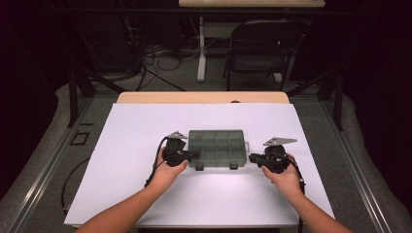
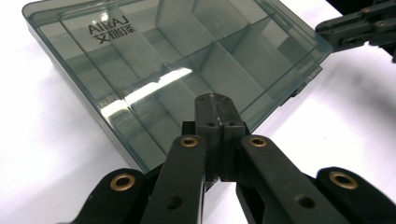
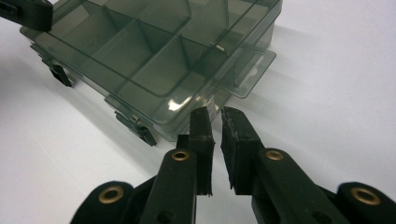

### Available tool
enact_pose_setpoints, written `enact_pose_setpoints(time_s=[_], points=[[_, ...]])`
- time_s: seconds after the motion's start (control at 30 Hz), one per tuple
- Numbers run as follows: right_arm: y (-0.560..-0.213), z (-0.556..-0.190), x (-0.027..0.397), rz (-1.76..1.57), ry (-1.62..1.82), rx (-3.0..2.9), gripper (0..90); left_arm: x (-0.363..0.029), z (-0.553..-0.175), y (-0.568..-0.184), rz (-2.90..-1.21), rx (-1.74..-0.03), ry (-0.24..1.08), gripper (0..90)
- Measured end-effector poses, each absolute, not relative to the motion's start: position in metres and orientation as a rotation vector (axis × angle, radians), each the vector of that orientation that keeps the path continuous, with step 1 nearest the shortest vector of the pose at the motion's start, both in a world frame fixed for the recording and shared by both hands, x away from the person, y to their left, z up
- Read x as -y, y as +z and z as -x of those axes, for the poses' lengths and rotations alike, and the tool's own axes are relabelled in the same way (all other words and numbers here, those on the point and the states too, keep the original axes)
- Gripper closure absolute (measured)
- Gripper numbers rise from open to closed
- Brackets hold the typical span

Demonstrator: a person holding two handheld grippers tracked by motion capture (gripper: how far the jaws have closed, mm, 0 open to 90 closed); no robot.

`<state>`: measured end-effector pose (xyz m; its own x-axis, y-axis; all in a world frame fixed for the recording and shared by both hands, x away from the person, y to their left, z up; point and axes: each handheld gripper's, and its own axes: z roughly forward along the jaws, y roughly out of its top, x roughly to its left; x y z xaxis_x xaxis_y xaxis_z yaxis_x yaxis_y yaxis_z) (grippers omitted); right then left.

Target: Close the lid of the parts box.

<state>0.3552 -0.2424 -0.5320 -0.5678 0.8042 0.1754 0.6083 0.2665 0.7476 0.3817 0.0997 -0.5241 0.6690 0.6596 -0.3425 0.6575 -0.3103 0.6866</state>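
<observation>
Both hand-held grippers flank the organizer box (image 1: pixel 217 148) — left (image 1: pixel 193 155) clenched, right (image 1: pixel 252 158) slightly parted — its length spanning left-right.

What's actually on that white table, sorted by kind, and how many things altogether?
Clear grey divided boxes: 1, the plastic box, lid closed.
Hand-held grippers: 2, the left gripper shut at the box's left end, the right gripper slightly open at its right end.
Total: 3
</observation>
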Motion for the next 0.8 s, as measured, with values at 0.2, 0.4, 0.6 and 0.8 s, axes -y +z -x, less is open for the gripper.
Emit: enact_pose_setpoints(time_s=[0.2,0.4,0.6,0.8], points=[[-0.521,-0.354,0.24,-1.293,1.226,-2.279,82.7,-0.098,-0.38,-0.524,-2.038,-1.009,0.037,90.0],[-0.515,-0.353,0.237,-1.266,1.233,-2.278,82.7,-0.099,-0.379,-0.524,-2.031,-1.018,0.04,90.0],[-0.514,-0.351,0.24,-1.276,1.225,-2.286,81.6,-0.111,-0.374,-0.517,-2.002,-1.023,0.052,85.9],[-0.516,-0.349,0.248,-1.293,1.243,-2.242,79.9,-0.14,-0.368,-0.505,-1.933,-1.055,0.091,82.6]])
